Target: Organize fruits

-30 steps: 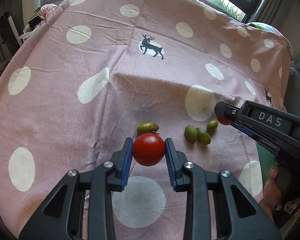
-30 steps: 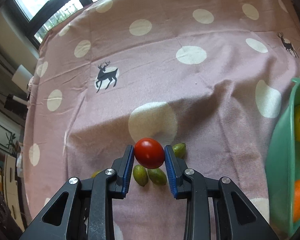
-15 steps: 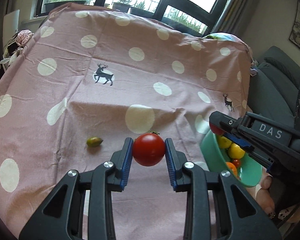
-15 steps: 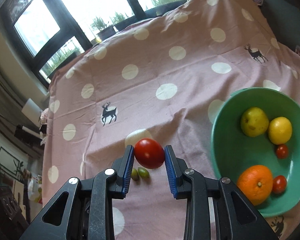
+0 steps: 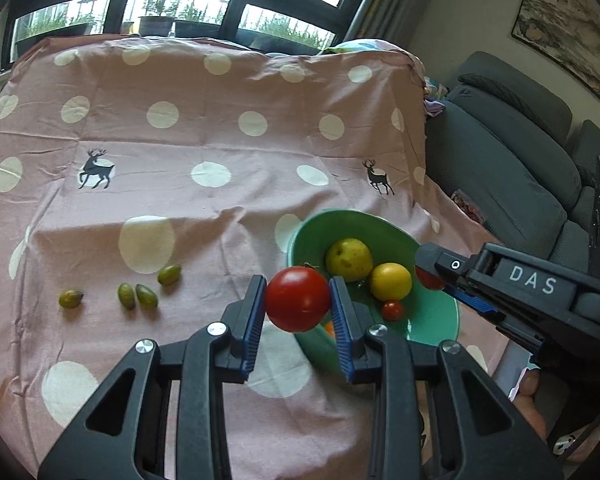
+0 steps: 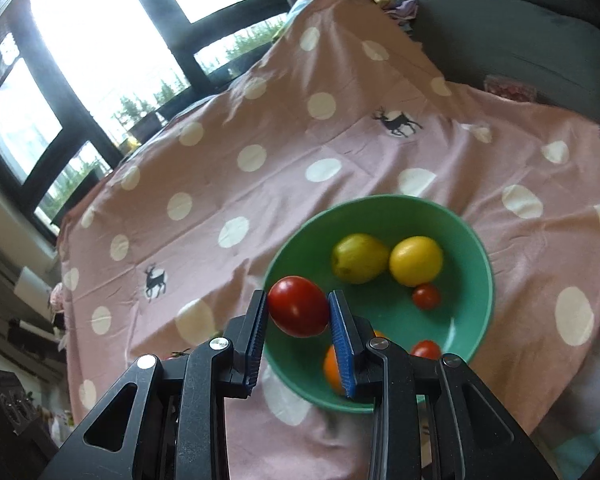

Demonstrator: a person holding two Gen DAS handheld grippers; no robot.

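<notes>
Both hands were on the carrying step. The left tool [image 5: 298,300] was clamped on a round red tomato [image 5: 297,298], its blue pads pressed to the tomato's sides, held over the near-left rim of the green bowl [image 5: 432,320]. The right tool [image 6: 298,312] gripped a second tomato [image 6: 298,311] just inside the bowl's left edge. A pear, a lemon, an orange and two small tomatoes lay in the bowl. Four small green fruits [image 5: 136,295] sat on the spotted cloth [image 5: 220,128] to the left. Next, I judged, each tool needed lowering into a bare patch, then opening gently.
</notes>
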